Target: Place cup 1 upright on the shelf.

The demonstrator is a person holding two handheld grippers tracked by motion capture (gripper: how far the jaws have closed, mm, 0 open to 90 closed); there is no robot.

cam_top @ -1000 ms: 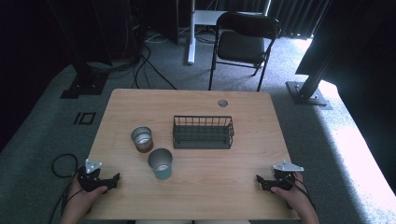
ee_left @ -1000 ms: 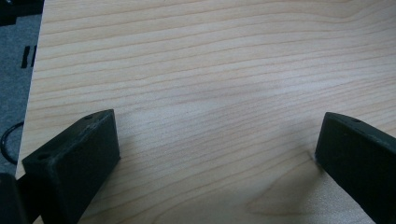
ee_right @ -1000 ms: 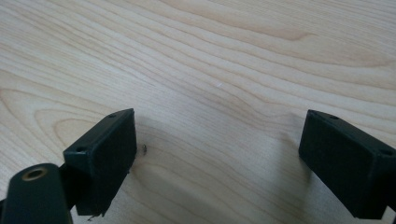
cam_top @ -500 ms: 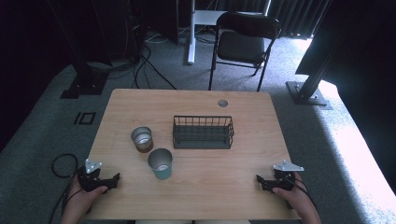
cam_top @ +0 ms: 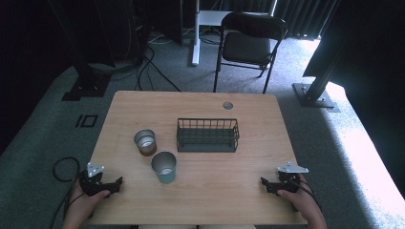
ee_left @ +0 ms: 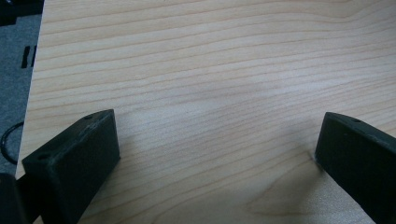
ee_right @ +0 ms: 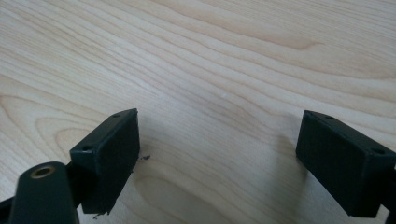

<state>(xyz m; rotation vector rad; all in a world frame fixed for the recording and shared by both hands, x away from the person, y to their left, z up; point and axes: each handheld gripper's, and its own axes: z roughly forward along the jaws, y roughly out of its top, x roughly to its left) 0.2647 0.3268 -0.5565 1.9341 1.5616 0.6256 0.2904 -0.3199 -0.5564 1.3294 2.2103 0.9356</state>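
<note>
Fingers of both the left gripper point(cam_top: 113, 183) and right gripper point(cam_top: 265, 182) spread wide, empty, near the desk's point(cam_top: 200, 200) front corners; two metal cups point(cam_top: 145, 141) and one wire basket point(cam_top: 207, 135) sit mid-desk.

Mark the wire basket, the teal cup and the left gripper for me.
wire basket point(cam_top: 207, 141): high view, on its near side wall.
teal cup point(cam_top: 165, 174): high view, on its outer wall below the rim.
left gripper point(cam_top: 118, 181): high view, midway between its open jaws' tips.

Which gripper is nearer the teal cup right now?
Left. The left gripper sits at the table's near left corner, just left of the teal cup. The right gripper is at the near right corner, much farther away.
</note>
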